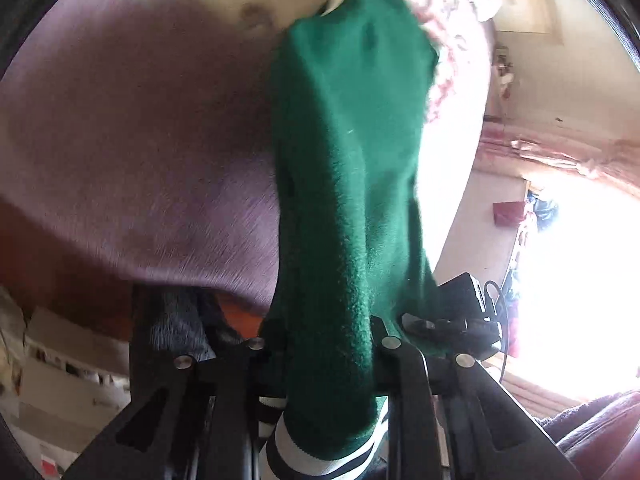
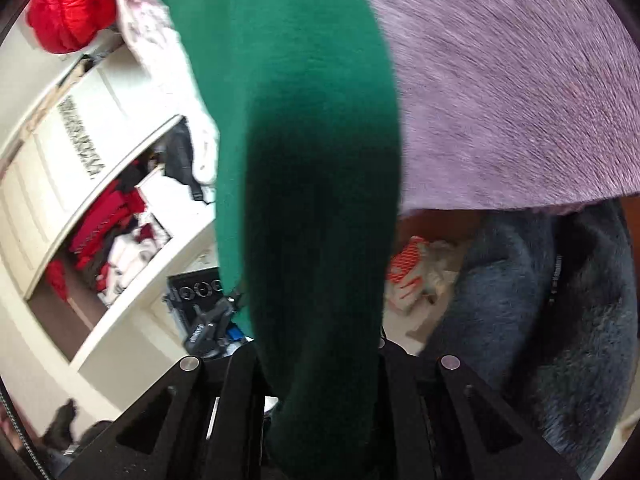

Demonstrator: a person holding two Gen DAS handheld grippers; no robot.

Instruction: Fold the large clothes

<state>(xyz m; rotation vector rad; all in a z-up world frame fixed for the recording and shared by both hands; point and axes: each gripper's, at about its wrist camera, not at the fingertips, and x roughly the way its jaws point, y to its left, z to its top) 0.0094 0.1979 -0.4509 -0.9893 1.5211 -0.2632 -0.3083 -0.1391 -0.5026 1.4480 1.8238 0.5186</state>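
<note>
Left wrist view has the left gripper [image 1: 320, 364] clamped on the green garment [image 1: 348, 184] near its striped cuff [image 1: 280, 440], the cloth running away from the jaws toward the purple blanket [image 1: 140, 160] and a floral cover [image 1: 452, 40] beyond. In the right wrist view the right gripper [image 2: 320, 368] is likewise closed on green fabric [image 2: 304, 160], hanging between the jaws. Both bites look narrow, so thick fleece could slip out under a tug, or the trailing cloth could drag and snag the blanket. Only the left view shows the cuff and a bright window [image 1: 580, 280]; only the right shows an open wardrobe [image 2: 112, 240], a red jacket [image 2: 68, 4] and a grey furry throw [image 2: 540, 300].
</note>
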